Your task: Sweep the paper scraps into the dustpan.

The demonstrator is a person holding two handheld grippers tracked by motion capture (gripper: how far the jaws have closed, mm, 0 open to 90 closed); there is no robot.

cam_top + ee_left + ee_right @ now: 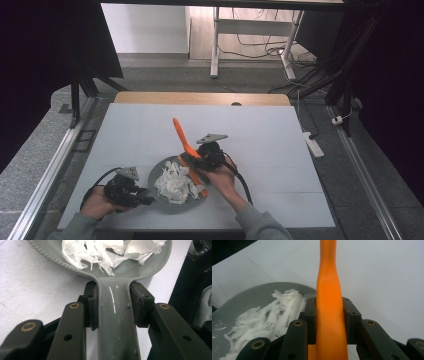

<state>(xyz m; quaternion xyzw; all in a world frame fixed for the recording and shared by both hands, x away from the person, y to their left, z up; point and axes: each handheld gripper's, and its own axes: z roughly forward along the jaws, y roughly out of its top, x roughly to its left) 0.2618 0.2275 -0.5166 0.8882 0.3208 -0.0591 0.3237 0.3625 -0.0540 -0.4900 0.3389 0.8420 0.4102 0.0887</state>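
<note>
Gripping pan (117,322) handle: left gripper (113,306) | right gripper (329,320) clamps orange spatula (329,302) beside pan | paper scraps (175,184) inside pan

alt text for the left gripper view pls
The left gripper clamps the flat handle of a grey pan on a white table. Torn white paper lies piled in the pan.
</note>
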